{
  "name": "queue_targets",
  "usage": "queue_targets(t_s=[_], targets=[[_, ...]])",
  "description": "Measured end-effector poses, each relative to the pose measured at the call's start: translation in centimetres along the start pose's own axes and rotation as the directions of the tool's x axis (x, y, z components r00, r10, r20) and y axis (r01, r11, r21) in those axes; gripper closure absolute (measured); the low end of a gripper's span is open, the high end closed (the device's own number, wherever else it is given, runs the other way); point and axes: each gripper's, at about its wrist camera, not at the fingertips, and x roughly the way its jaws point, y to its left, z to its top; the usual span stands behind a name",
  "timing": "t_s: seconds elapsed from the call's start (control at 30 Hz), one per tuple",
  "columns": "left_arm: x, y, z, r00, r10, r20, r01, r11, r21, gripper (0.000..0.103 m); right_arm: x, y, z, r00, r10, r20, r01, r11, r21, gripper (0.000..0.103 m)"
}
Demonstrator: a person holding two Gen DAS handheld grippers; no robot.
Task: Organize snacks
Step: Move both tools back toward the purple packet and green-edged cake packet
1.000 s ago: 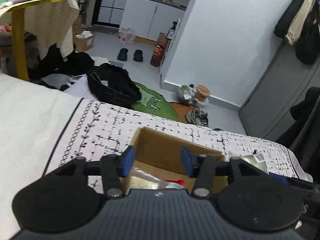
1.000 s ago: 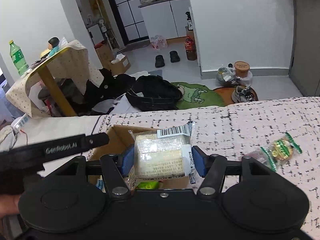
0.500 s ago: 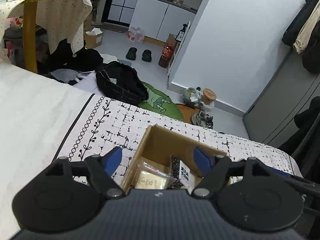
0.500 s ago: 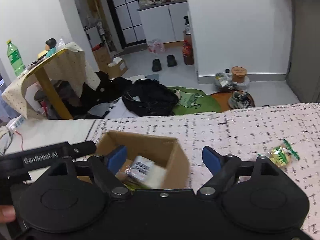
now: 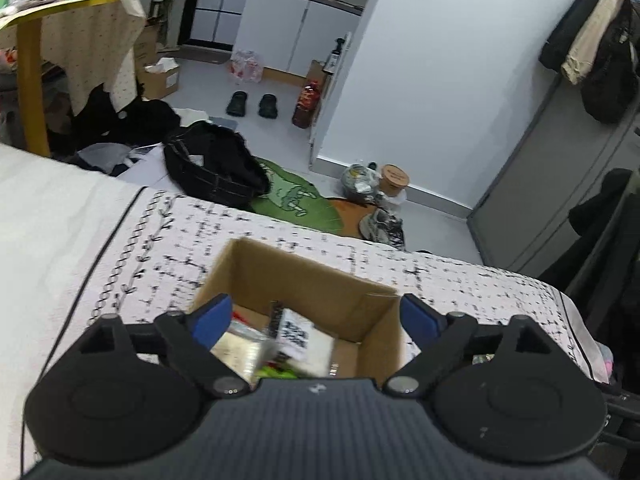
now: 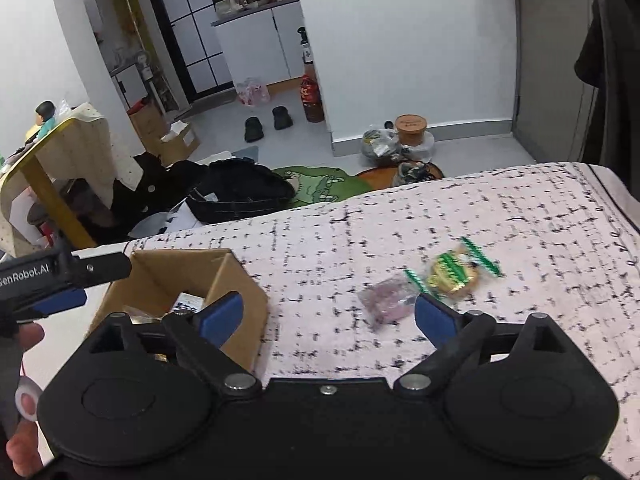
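Observation:
An open cardboard box [image 5: 304,280] stands on the patterned cloth with several snack packets in it, among them a white barcode packet [image 5: 298,334] and a silvery packet [image 5: 240,344]. My left gripper [image 5: 316,312] hovers over the box, its jaws opening wide with nothing between the pads. My right gripper [image 6: 328,310] is to the right of the box [image 6: 244,320], its jaws also opening and empty. Just beyond its right finger lie a green-and-gold wrapped snack [image 6: 454,274] and a small purplish packet [image 6: 386,304].
The white cloth with black marks [image 6: 400,216] covers the surface, whose far edge drops to the floor. Down there are a black bag [image 5: 216,168], a green rug [image 5: 296,200] and shoes. A hand [image 6: 20,400] holds the left gripper's handle at the left edge.
Both grippers' jaws spread wide. The right gripper let go of the white packet, which now lies in the box, and swung right toward the loose snacks on the cloth.

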Motion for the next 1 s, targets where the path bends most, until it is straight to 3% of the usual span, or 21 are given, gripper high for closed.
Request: queue_targets(t_s=[0.13,0.27,0.6,1.0], targets=[[-0.3,-2.7,-0.4,1.000,-0.003,0.021,0.001,0.998,0.069,0.000,-1.0,-1.7,-0.1,1.000,-0.007,0.000,0.007,1.000,0.024,0.005],[0.0,-4.6,-0.9,0.999,-0.051,0.001,0.050,0.995,0.089,0.000,-1.9,-3.3,-0.1,0.999,-0.028,0.016,0.027,0.999,0.023,0.000],[0.7,-8.5,-2.1,0.993,-0.105,-0.057,0.112,0.983,0.143,0.000,-2.9,-7.8,0.2,0.997,-0.068,0.025,0.066,0.997,0.047,0.000],[2.6,-12.0,-3.6,0.980,-0.164,-0.114,0.184,0.963,0.197,0.002,-2.4,-10.4,0.2,0.997,-0.065,0.030,0.063,0.997,0.049,0.002]])
